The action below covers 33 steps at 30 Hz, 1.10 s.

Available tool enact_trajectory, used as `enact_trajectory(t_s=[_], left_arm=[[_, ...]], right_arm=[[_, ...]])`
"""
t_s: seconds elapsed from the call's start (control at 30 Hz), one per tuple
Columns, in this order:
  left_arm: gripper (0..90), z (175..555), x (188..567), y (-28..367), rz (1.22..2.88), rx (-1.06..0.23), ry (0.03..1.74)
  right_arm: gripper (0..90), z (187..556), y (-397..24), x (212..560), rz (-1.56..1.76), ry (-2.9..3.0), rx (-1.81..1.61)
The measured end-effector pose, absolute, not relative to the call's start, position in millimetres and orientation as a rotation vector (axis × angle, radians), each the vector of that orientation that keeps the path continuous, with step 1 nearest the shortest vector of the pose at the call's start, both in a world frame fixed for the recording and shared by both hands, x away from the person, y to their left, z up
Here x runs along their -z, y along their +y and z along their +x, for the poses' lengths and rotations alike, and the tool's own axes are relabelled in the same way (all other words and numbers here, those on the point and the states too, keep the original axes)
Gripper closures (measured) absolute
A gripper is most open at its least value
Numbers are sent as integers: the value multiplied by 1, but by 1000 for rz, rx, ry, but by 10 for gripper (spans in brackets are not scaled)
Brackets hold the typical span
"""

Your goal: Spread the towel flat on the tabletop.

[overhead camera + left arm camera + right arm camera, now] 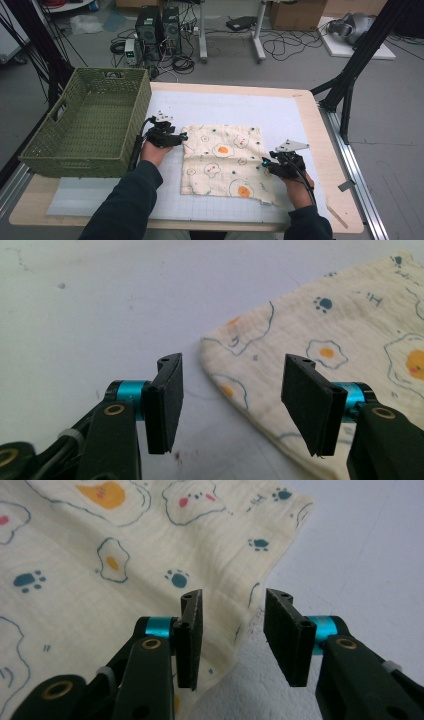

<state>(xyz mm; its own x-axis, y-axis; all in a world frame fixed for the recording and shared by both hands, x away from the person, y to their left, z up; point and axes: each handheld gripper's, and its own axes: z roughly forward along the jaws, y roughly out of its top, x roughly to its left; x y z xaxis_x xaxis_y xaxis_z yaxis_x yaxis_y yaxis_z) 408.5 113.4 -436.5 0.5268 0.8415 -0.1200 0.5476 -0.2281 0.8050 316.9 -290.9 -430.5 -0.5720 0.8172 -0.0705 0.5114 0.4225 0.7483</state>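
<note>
Cloth: a cream cloth (223,161) printed with fried eggs and paw prints lies flat on the white mat (280,115) of the counter (327,150), in the lower middle of the high view, roughly square, its edges running close to parallel with the mat's grid

Left hand-held gripper: the left hand-held gripper (181,136) sits at the cloth's upper left corner in the high view, pointing toward the right of the frame; its jaws stand well apart and hold nothing

Left corner relation: in the left gripper view the rounded cloth corner (212,347) lies just ahead of the gap and toward the right-hand jaw, with bare mat ahead of the left-hand jaw

Right hand-held gripper: the right hand-held gripper (266,164) is at the cloth's right edge, in the lower right of the high view, pointing toward the left of the frame; its jaws are parted and grip nothing

Right edge relation: in the right gripper view the cloth's edge (250,605) runs up through the gap, the left-hand jaw over fabric, the right-hand jaw over bare mat

Basket: a green woven basket (90,125) stands at the left of the high view, beside the left forearm, apart from the cloth

Judgement: each corner is served by the hand nearest it; the left one looks to need a short push forward, the right one only a squeeze
</note>
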Motion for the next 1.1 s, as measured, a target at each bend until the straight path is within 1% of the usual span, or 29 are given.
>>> enact_trajectory(t_s=[0.07, 0.17, 0.23, 0.33, 0.37, 0.4, 0.47, 0.5, 0.53, 0.57, 0.63, 0.67, 0.73, 0.77, 0.83, 0.9, 0.93, 0.97, 1.07, 1.1], left_arm=[[394, 412, 440, 109, 1921, -456, 1136], [394, 416, 449, 104, 1915, -459, 1186], [398, 416, 451, 100, 1936, -490, 1181], [430, 413, 451, 96, 1979, -534, 1158], [456, 412, 451, 94, 1985, -538, 1142], [518, 411, 450, 93, 1997, -528, 1118], [699, 410, 450, 91, 2010, -519, 1076], [815, 410, 449, 89, 2027, -562, 1050], [858, 411, 449, 91, 2020, -601, 1063], [860, 415, 449, 97, 1985, -612, 1099], [860, 422, 448, 107, 1893, -584, 1205], [860, 425, 447, 111, 1870, -571, 1219], [856, 426, 444, 111, 1859, -575, 1193], [839, 425, 443, 111, 1861, -578, 1179], [699, 425, 443, 112, 1839, -556, 1195], [593, 425, 442, 113, 1822, -544, 1213], [524, 425, 441, 115, 1814, -540, 1225], [484, 425, 441, 116, 1809, -527, 1225], [447, 423, 438, 120, 1812, -524, 1216], [436, 422, 437, 121, 1812, -516, 1213]], right_arm=[[569, 316, -292, 429, 1133, 2247, -996], [551, 318, -294, 430, 1149, 2249, -1009], [547, 318, -295, 430, 1154, 2249, -1012], [542, 318, -296, 429, 1159, 2237, -1028], [542, 318, -297, 429, 1159, 2238, -1030], [542, 318, -297, 429, 1157, 2236, -1028], [542, 318, -296, 430, 1159, 2241, -1023], [542, 319, -296, 430, 1160, 2245, -1022], [542, 318, -295, 430, 1158, 2251, -1018], [542, 318, -294, 431, 1152, 2255, -1015], [542, 318, -293, 431, 1148, 2255, -1014], [542, 318, -292, 431, 1152, 2257, -1014], [541, 320, -291, 432, 1150, 2255, -1013], [540, 321, -290, 432, 1145, 2253, -1016], [538, 326, -291, 433, 1158, 2244, -1035], [532, 333, -292, 433, 1181, 2231, -1052], [524, 338, -292, 432, 1195, 2222, -1059], [511, 343, -293, 431, 1210, 2210, -1070], [463, 360, -291, 431, 1244, 2187, -1091], [460, 366, -290, 432, 1248, 2191, -1082]])
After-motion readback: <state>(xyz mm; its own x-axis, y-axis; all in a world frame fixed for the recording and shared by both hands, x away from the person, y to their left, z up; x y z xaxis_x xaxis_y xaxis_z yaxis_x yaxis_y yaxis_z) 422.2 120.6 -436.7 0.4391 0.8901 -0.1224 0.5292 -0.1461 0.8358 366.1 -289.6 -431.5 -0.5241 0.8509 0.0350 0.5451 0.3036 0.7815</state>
